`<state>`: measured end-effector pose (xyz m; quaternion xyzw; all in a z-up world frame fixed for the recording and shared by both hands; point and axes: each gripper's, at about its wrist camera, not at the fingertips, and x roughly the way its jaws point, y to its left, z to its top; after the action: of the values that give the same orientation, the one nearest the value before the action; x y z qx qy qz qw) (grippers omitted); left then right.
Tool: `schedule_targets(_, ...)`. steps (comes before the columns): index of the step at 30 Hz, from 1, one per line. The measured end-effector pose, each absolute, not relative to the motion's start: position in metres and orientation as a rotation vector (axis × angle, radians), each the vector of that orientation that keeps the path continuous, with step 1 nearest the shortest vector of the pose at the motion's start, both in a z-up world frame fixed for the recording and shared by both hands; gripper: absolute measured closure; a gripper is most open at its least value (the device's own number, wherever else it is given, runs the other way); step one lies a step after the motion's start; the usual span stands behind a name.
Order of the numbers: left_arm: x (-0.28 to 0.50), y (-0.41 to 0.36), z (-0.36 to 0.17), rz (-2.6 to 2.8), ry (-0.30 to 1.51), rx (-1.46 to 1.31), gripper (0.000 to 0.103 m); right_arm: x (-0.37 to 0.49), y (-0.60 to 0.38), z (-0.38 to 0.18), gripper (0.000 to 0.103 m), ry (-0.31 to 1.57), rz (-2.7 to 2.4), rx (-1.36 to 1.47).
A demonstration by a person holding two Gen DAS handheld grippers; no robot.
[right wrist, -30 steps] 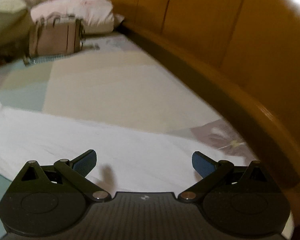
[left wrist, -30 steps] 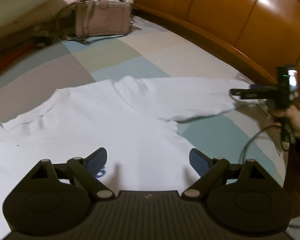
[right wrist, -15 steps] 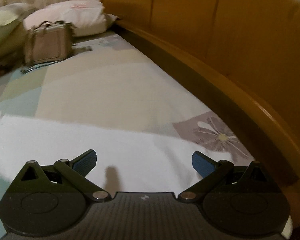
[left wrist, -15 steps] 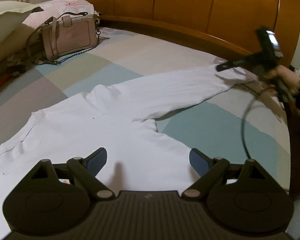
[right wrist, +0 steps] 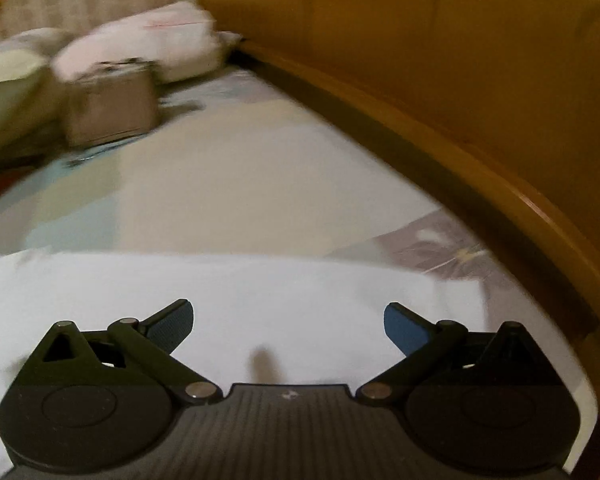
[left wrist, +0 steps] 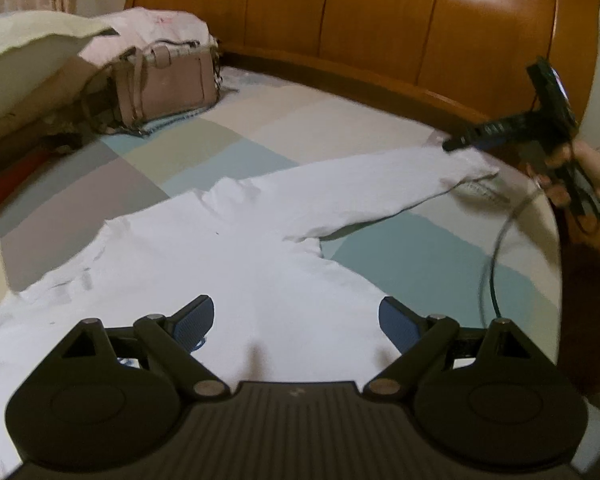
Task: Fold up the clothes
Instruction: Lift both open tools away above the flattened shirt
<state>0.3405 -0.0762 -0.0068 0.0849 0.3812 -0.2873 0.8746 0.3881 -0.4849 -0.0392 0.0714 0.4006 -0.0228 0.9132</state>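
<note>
A white long-sleeved shirt [left wrist: 228, 264] lies spread flat on the bed. One sleeve [left wrist: 372, 196] stretches to the right toward the headboard. My left gripper [left wrist: 296, 320] is open and empty just above the shirt's body. My right gripper [right wrist: 288, 326] is open and empty over the sleeve's end [right wrist: 260, 280]. The right gripper also shows in the left wrist view [left wrist: 476, 138], hovering at the sleeve's cuff, held by a hand.
A pink handbag [left wrist: 164, 80] stands at the far left beside pillows [left wrist: 32, 60]. The wooden headboard [left wrist: 400, 32] curves along the back and right. The patchwork bedsheet [left wrist: 400, 256] shows around the shirt. A cable [left wrist: 496, 248] hangs from the right gripper.
The left gripper's view has swung and lifted a little. The right gripper has drifted slightly over the sleeve's end. Both stay open.
</note>
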Motion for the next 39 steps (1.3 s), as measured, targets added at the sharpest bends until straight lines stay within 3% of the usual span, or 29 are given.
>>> schedule_targets(8,0.288,-0.023,0.025,-0.492,0.766,0.245,0.011,0.29,-0.351,-0.001,0.0,0.82,0.282,0.049)
schedule_targets(17,0.208,0.01,-0.056,-0.404,0.873,0.29,0.011,0.203,-0.204,-0.065,0.0,0.922,0.502,-0.172)
schedule_targets(27,0.149,0.036,-0.095,-0.349,0.89,0.119,0.006,0.165,-0.193,-0.103,0.0,0.92,0.349,-0.135)
schedule_targets(39,0.232,0.085,-0.063,-0.286,0.733,0.088,0.006,0.169,-0.187,-0.099,0.0,0.975,0.271,-0.122)
